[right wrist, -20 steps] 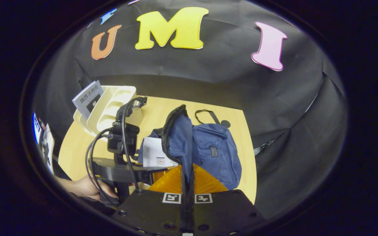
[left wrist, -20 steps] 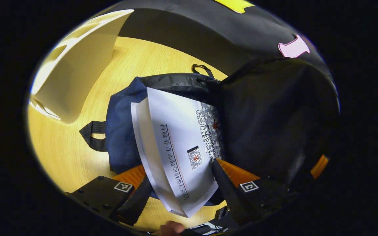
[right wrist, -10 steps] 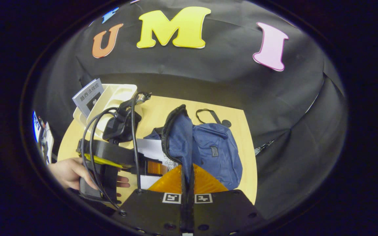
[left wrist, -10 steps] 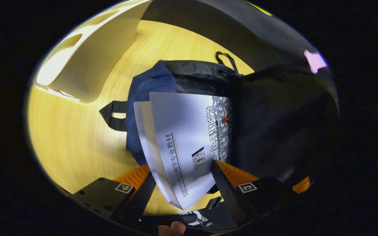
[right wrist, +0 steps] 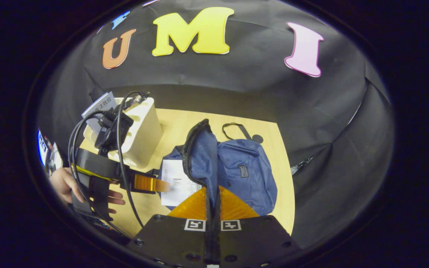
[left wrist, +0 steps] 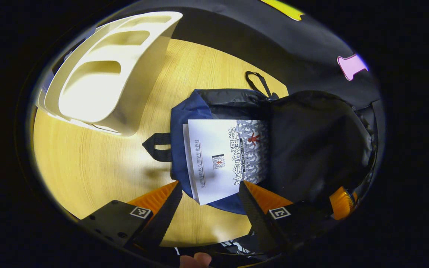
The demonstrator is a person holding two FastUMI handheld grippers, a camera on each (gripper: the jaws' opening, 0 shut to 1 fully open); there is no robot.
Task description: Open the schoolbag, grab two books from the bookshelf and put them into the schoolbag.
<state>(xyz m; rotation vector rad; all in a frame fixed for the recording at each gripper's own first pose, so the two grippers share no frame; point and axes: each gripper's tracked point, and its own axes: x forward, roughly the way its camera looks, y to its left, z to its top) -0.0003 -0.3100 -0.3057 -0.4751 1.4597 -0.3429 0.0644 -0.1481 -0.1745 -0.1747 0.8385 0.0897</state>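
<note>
Ahead and to the left of my left gripper [left wrist: 207, 208] stands the bookshelf [left wrist: 102, 82], a pale rack on the worktop [left wrist: 88, 167]; in the right gripper view one book [right wrist: 101, 108] stands in its far end. That leaves bare worktop between the rack and the schoolbag [left wrist: 184, 123], enough room, I judge, to swing back for another pick without brushing either.

Straight ahead of the left gripper, its jaws stand apart with nothing between them. Just beyond them a white book [left wrist: 223, 156] lies in the schoolbag's mouth, its near corner poking past the bag's near edge. I see a second white edge along its left side, but I cannot tell whether that is another book or the same one's pages. So the bag is open and at least one book is in; whether the second is done, I can't say.

To the right, my right gripper [right wrist: 211, 208] is clamped on the raised flap [right wrist: 199, 156], holding the mouth wide. The flap rises just beside the book, so any pushing must run forward, not rightward.
</note>
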